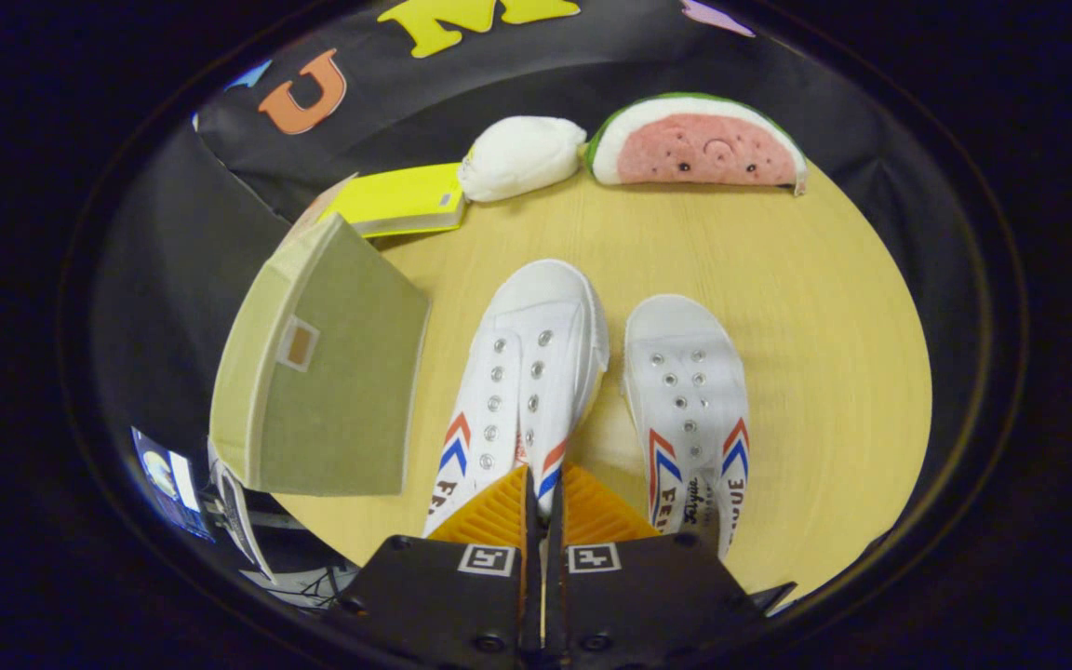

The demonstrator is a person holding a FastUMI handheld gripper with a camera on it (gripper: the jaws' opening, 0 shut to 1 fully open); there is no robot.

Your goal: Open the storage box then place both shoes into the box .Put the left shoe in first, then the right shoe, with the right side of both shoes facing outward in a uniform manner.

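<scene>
Gripper [543,493] low over the table [806,307], pointing forward and down; its orange ribbed fingers [499,512] are pressed almost together, a thin dark slit between them, and they appear to pinch the inner collar wall of the left shoe [522,381]. Whether both pads truly bite the canvas I cannot tell; the heel is hidden under them. Right shoe [690,400] just beside, toes the same way, apart from the first by a strip of bare wood. Storage box [327,372], olive fabric, sits to the left of the shoes, near the left shoe but not touching; it looks closed or collapsed, lid face tilted up, so the opening step seems not yet done. Judgement: if the shoe is to go first, the box must be opened before the lift; otherwise grip deep on the collar, lift level, keep the toe from dragging the neighbour. Beyond the box a yellow book [406,197]; past that a white soft bundle [519,156] and a watermelon plush [696,141] at the far edge.
</scene>
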